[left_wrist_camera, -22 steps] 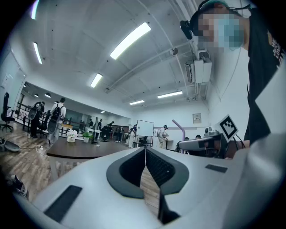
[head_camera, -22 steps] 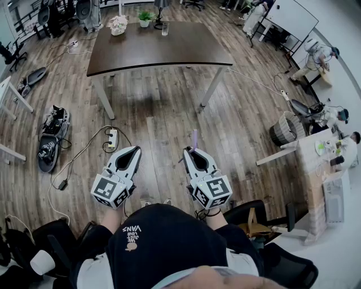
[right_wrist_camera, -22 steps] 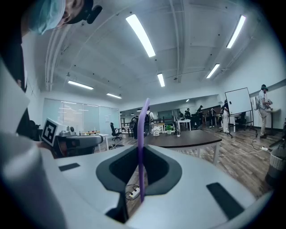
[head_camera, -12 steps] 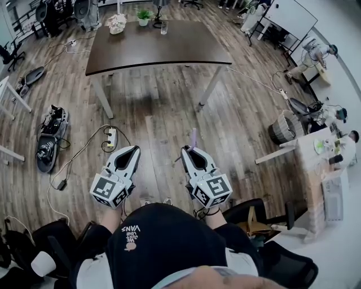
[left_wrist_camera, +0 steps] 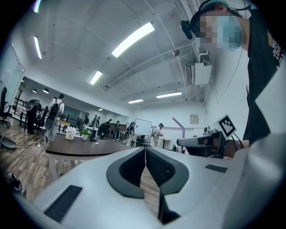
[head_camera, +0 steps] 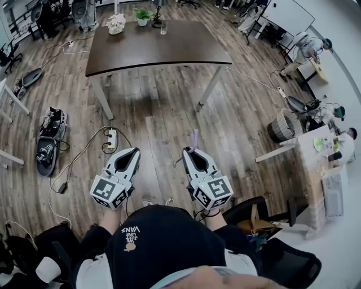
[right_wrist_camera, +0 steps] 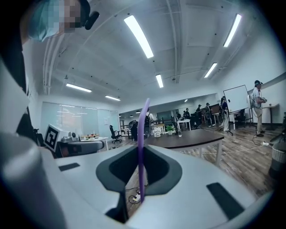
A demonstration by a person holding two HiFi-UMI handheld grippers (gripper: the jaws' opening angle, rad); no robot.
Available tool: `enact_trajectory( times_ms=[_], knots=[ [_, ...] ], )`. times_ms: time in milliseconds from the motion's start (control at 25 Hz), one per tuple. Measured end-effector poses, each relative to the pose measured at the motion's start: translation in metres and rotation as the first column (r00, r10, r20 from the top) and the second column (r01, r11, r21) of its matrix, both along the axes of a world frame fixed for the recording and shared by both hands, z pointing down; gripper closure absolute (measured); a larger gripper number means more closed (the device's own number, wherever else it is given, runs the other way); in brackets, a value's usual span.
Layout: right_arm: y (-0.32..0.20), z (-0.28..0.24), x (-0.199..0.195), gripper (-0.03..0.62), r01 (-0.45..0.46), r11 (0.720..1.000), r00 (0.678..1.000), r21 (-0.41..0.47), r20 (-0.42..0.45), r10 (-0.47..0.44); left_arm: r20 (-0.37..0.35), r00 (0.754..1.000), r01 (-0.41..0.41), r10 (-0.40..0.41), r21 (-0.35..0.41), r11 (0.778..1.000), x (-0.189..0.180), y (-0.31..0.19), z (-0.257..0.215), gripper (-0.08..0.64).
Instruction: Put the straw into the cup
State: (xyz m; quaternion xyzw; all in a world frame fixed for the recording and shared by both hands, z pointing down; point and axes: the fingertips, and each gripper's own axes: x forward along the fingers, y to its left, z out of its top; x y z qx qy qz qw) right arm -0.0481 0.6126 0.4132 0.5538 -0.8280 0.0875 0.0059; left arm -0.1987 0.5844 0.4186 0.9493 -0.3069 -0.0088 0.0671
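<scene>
A purple bendy straw (head_camera: pixel 194 140) stands upright between the pads of my right gripper (head_camera: pixel 189 151), which is shut on it; in the right gripper view the straw (right_wrist_camera: pixel 142 147) rises through the middle of the jaws. My left gripper (head_camera: pixel 132 152) is held level beside it, shut with nothing in it, its fingertips (left_wrist_camera: pixel 144 150) meeting. A clear glass cup (head_camera: pixel 164 28) stands at the far side of a dark table (head_camera: pixel 186 53), well ahead of both grippers. That cup (right_wrist_camera: pixel 179 132) also shows small in the right gripper view.
A small potted plant (head_camera: pixel 144 17) and a white flower ornament (head_camera: pixel 117 23) sit on the table near the cup. A power strip with cables (head_camera: pixel 111 138) lies on the wood floor ahead. Office chairs, a bin (head_camera: pixel 284 127) and other people stand around the room.
</scene>
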Motion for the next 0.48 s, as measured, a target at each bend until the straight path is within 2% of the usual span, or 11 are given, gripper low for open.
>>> enact_trajectory(
  times_ms=[240,480],
  knots=[
    [-0.001,0.005,-0.007,0.548,-0.026,1.0,1.0,-0.006,0.003,0.026,0.008,1.0,-0.017,0.018,-0.011,1.0,-0.012,-0.007,0.01,0.545],
    [-0.025,0.008,-0.001,0.548,-0.022,1.0,1.0,-0.011,0.004,0.022,0.015,0.999,-0.028,0.028,-0.017,0.999,0.0,-0.029,0.013,0.543]
  ],
)
